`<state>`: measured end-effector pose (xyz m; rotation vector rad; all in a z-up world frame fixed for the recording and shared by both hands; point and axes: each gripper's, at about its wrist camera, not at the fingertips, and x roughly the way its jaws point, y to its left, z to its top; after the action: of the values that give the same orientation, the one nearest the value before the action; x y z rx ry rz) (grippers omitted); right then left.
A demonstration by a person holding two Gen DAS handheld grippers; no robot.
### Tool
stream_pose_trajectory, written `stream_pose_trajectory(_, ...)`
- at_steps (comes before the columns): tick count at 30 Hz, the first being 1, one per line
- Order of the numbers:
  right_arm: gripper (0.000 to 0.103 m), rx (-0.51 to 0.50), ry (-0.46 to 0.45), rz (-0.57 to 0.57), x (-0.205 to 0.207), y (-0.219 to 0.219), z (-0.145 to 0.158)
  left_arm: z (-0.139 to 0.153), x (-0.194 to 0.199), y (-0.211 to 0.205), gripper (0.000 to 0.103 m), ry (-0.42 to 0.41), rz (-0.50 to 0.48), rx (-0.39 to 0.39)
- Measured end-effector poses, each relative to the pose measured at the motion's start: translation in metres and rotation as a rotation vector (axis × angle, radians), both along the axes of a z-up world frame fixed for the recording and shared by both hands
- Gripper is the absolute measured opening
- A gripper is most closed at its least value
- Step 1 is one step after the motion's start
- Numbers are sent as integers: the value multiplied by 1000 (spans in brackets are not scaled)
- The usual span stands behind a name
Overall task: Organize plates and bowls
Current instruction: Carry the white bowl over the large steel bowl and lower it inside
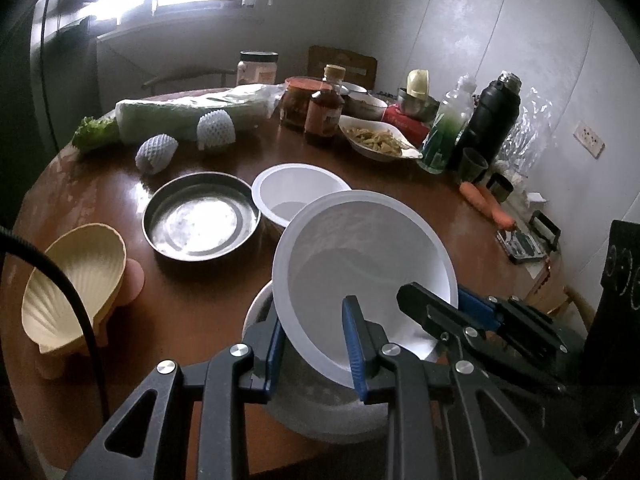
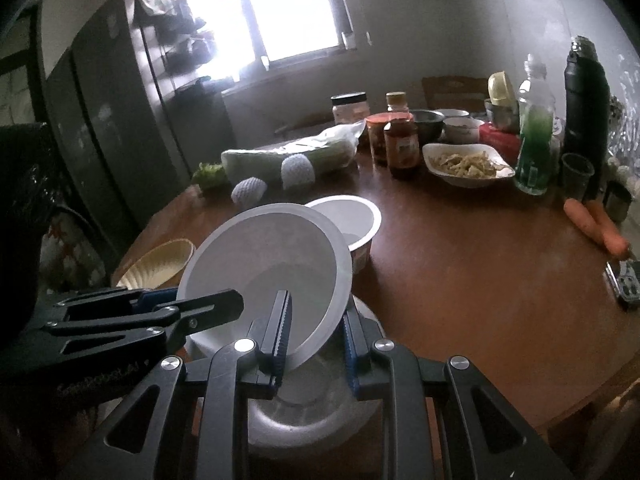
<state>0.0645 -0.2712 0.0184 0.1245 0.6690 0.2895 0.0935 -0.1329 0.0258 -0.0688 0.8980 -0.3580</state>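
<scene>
A white plastic bowl (image 1: 360, 256) is held tilted above another white bowl (image 1: 320, 412) near the table's front edge. My left gripper (image 1: 316, 344) straddles its near rim, one finger inside and one outside. My right gripper (image 2: 316, 340) straddles the rim of the same tilted bowl (image 2: 272, 272) from the other side; it shows in the left wrist view (image 1: 460, 312). The lower bowl (image 2: 300, 420) sits beneath. A third white bowl (image 1: 296, 192) stands behind, beside a steel pan (image 1: 200, 220). A yellow shell-shaped dish (image 1: 72, 280) sits at the left.
The round brown table (image 1: 400, 200) carries jars, sauce bottles (image 1: 324, 112), a dish of food (image 1: 376, 136), a green bottle, a black flask (image 1: 492, 116), carrots (image 1: 488, 204), wrapped cabbage and netted fruit (image 1: 156, 152) along its far side. A wall is at the right.
</scene>
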Motion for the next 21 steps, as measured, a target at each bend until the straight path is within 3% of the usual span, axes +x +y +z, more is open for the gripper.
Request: stream_pose_trajectory(21, 26, -53, 37, 39, -22, 13, -7, -11, -17, 7, 28, 39, 20, 20)
